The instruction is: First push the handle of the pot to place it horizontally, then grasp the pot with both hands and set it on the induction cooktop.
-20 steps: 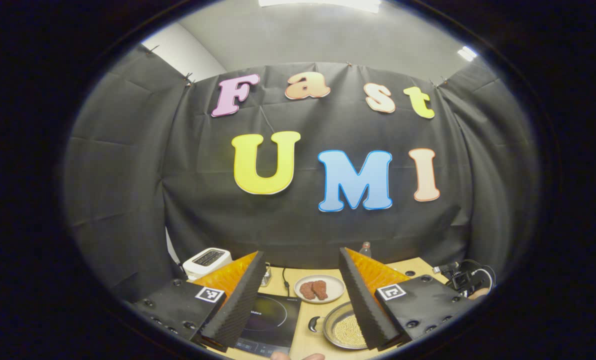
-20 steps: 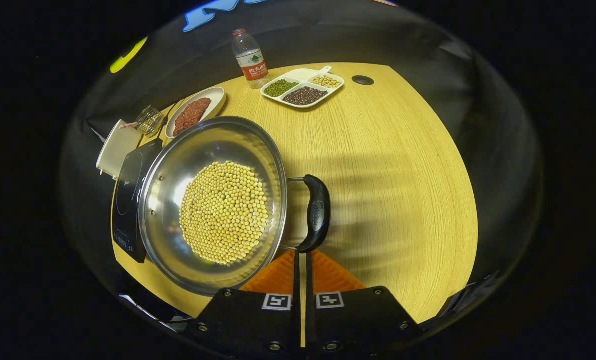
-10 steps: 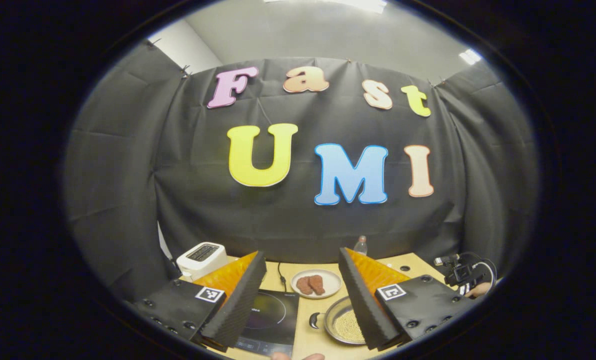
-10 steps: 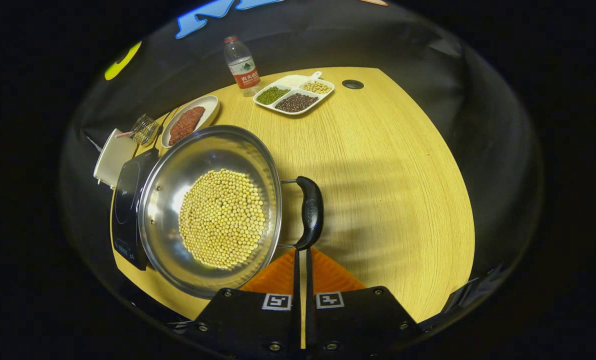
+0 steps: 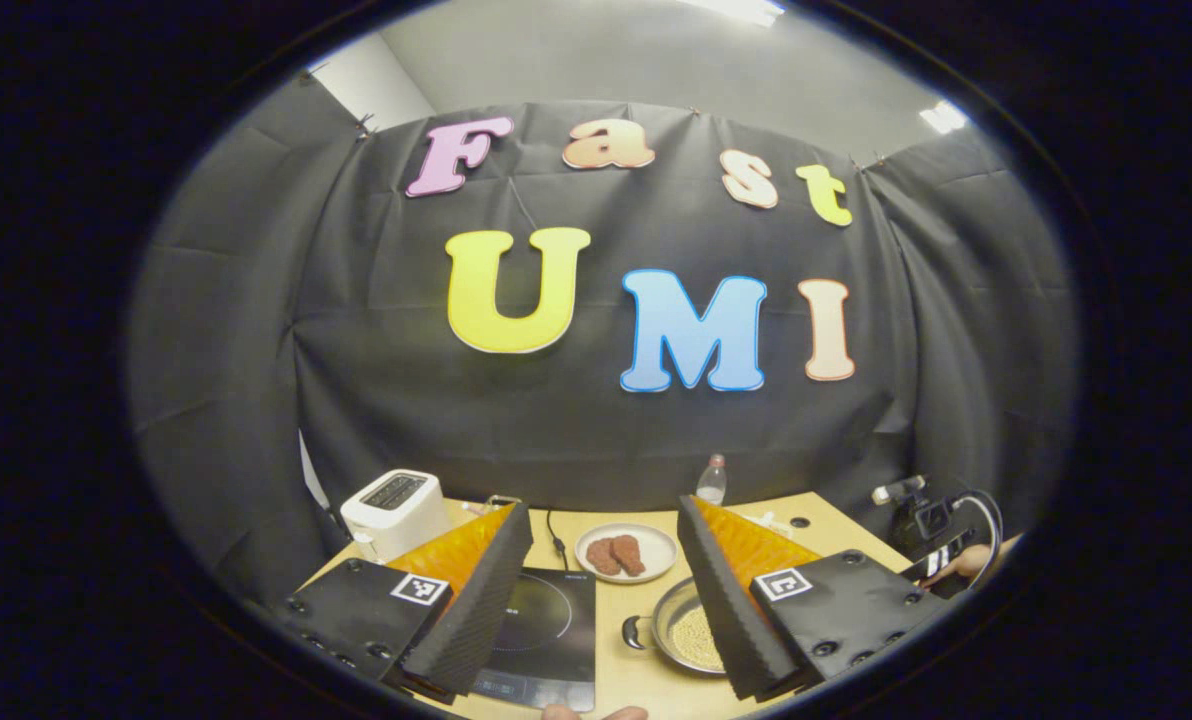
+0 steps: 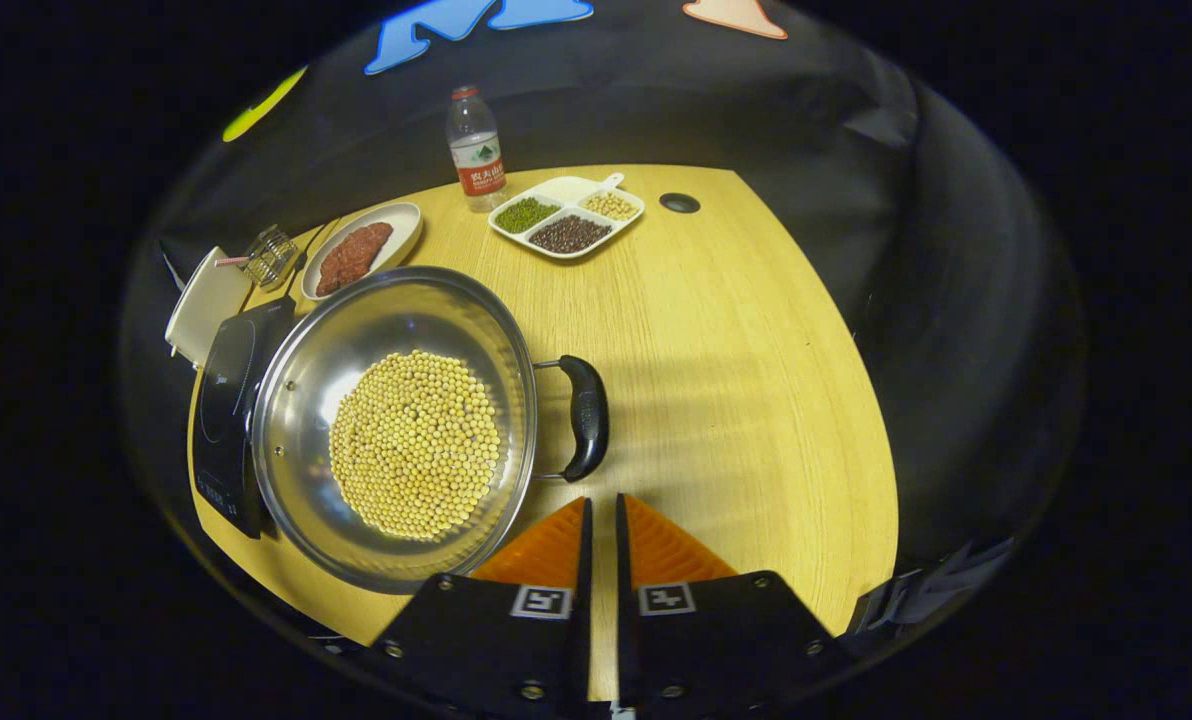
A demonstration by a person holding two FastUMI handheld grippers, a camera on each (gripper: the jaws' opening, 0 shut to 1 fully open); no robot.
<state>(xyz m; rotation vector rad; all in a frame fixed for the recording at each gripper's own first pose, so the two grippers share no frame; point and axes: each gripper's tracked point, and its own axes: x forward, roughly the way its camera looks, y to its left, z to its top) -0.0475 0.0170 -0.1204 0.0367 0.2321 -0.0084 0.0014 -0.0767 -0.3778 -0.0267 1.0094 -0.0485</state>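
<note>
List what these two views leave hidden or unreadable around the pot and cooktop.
- Left gripper view: the pot has its right half hidden behind the left tongs' right finger.
- Right gripper view: the pot overlaps the induction cooktop, hiding its right edge.
- Right gripper view: the toaster is squeezed at the image edge.

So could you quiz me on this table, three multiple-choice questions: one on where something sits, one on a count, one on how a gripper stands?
1. Where does the induction cooktop lie in the right gripper view?
A. left of the pot
B. right of the pot
C. under the water bottle

2. How many compartments of the divided dish hold beans?
A. one
B. three
C. five

3. How do the left gripper's fingers stand?
A. pressed together
B. clamped on the pot
C. spread wide apart

Answers: 1 A, the black slab lies beside the pot's left rim. 2 B, green, dark and pale beans fill separate sections. 3 C, a wide gap shows table between the fingers.
</note>
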